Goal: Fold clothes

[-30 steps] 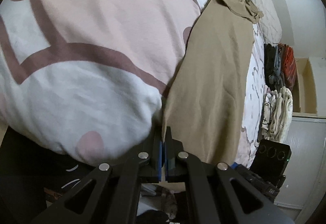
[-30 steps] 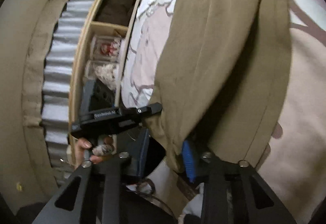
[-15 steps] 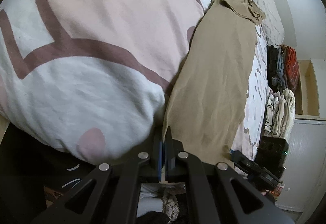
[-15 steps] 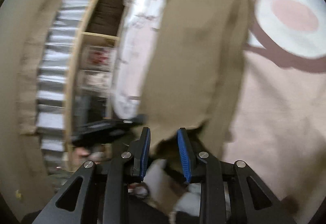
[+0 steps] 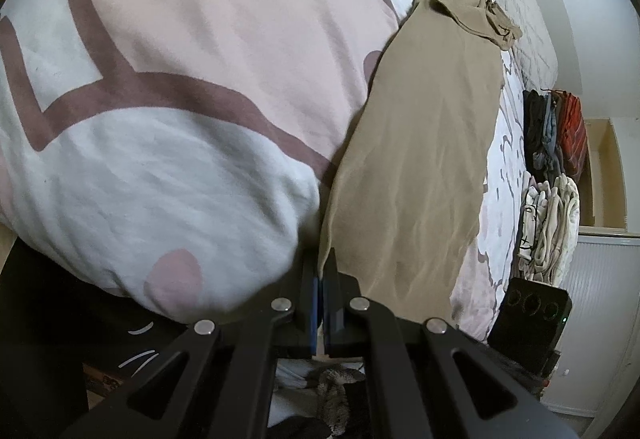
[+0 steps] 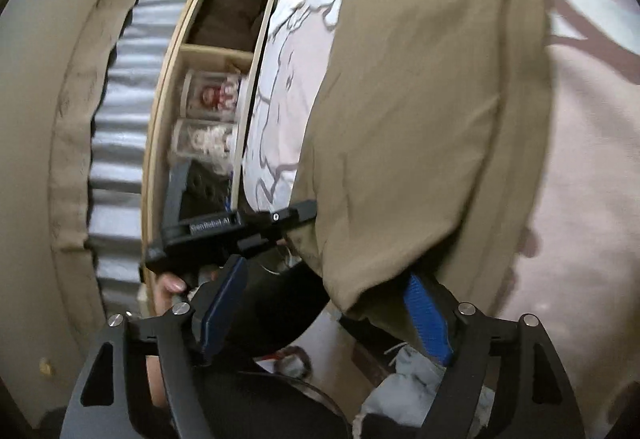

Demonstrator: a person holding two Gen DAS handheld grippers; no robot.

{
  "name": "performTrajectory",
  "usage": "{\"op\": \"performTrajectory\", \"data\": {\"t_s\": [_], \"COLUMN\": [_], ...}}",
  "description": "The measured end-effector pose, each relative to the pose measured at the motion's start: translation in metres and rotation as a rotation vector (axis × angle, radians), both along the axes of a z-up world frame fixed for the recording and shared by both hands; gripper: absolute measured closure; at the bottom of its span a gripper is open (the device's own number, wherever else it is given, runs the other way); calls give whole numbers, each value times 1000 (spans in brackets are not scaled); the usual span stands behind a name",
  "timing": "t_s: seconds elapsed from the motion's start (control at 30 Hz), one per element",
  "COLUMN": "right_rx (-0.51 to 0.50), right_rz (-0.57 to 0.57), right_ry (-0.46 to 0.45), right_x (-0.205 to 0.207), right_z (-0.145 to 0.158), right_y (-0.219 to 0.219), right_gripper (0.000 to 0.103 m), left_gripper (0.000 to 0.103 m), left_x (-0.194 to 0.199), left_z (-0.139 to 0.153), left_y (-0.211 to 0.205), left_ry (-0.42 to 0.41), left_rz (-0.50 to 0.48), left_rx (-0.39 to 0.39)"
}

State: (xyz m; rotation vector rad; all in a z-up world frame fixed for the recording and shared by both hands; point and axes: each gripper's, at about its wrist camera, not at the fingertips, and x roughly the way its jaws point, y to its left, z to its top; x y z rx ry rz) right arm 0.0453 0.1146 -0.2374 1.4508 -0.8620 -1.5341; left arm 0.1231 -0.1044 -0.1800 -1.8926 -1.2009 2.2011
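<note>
Now left gripper (image 5: 320, 271), pinched on tan garment's (image 5: 424, 159) near corner, lower centre; right gripper (image 6: 320, 303) gapes wide round opp. corner. Likely next: right clamps.

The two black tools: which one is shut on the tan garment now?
The left tool: its blue pads pinch the long tan garment at its near corner. The right tool stands wide open.

Tan garment (image 5: 420, 159) lay stretched lengthwise from lower centre to upper right of frame, far end bunched, near hem overhanging.
</note>
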Motion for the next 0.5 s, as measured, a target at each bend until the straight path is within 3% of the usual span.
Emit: {"op": "performTrajectory", "data": {"t_s": [0.03, 0.07, 0.13, 0.2, 0.3, 0.37, 0.5], "right_rx": [12, 24, 25, 44, 89, 147, 268], "right_rz": [14, 19, 23, 35, 64, 105, 171], "right_ry": [-3, -17, -32, -3, 35, 45, 11], "right_x": [2, 4, 9, 12, 15, 19, 31], "right_z": [0, -1, 5, 22, 44, 46, 22], "right_y": [-5, -5, 1, 8, 21, 27, 25], "right_gripper": [68, 84, 94, 97, 98, 99, 99], "left_gripper": [101, 101, 101, 101, 101, 101, 101], "left_x": [1, 2, 3, 6, 15, 20, 23], "left_z": [5, 13, 28, 47, 58, 54, 28], "left_y": [1, 4, 13, 25, 39, 42, 45], "left_ry": [19, 44, 89, 139, 140, 104, 15], "left_rz": [-1, -16, -58, -118, -187, -220, -250], "left_rx": [4, 13, 29, 34, 3, -46, -129]}}
